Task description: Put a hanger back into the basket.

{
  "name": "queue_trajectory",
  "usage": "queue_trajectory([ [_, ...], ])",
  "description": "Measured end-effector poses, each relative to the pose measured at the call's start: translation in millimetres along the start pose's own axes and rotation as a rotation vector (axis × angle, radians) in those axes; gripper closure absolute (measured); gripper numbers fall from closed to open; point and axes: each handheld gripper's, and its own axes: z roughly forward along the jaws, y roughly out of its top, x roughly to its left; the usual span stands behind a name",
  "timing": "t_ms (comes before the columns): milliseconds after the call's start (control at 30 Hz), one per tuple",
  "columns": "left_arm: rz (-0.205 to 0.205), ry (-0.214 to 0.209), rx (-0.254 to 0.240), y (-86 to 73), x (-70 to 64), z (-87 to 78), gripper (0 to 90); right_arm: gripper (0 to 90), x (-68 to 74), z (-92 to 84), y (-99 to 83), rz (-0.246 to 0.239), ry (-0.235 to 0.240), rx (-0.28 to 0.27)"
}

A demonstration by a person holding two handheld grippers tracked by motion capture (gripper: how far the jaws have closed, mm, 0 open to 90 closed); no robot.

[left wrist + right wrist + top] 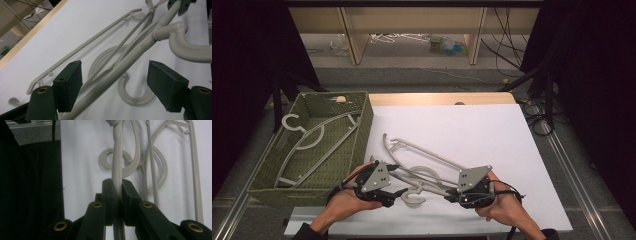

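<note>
- Right tool: clamped on one arm of the top hanger. Keep that grip firm; it's the only real hold.
- Left tool: jaws spread, the hanger's other arm runs between the pads, untouched. Centre the bar, then close squarely.
- Top hanger lies on the white surface around 6 o'clock, crossing a second hanger.
- Judgement: lift both ends level so the hooks don't snag the lower one.
- Basket sits at 9 o'clock, already holding another hanger; likely drop point.
</note>
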Motion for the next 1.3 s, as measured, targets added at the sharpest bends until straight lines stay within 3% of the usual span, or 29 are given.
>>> queue_trajectory([
  [200,0.081,-0.065,0.052,2.3,-3.3,13.2,40.8,82.7,1.6,-1.6,0.4,-0.013,0.018,-0.006],
  [367,0.134,-0.110,0.082,6.6,-0.6,19.5,60.8,82.6,1.7,-1.4,0.1,-0.024,0.046,-0.008],
  [533,0.232,-0.123,0.107,14.5,-2.3,19.4,67.7,82.0,-0.6,-2.9,-2.2,-0.017,0.053,-0.013],
  [633,0.227,-0.148,0.107,15.7,-3.1,19.2,70.9,80.6,-3.6,-6.4,-3.3,0.000,0.059,-0.035],
  [800,0.256,-0.146,0.115,23.1,-3.6,16.1,74.3,78.4,-7.4,-12.3,-1.3,0.013,0.030,-0.052],
  [867,0.244,-0.165,0.108,26.2,-4.2,15.1,75.9,76.9,-9.0,-13.0,-2.4,0.027,0.016,-0.052],
  [1000,0.238,-0.160,0.102,30.6,-5.9,13.9,76.9,72.9,-11.6,-14.2,-3.6,0.055,-0.016,-0.048],
  [1100,0.183,-0.177,0.094,32.8,-5.8,13.3,78.1,65.8,-13.5,-17.3,-3.2,0.096,-0.049,-0.064],
  [1167,0.112,-0.177,0.075,34.5,-5.3,13.0,78.4,58.7,-14.6,-19.1,-3.1,0.116,-0.067,-0.087],
  [1300,0.013,-0.179,0.059,37.7,-1.0,9.7,79.0,45.3,-17.3,-25.8,0.0,0.186,-0.137,-0.161],
])
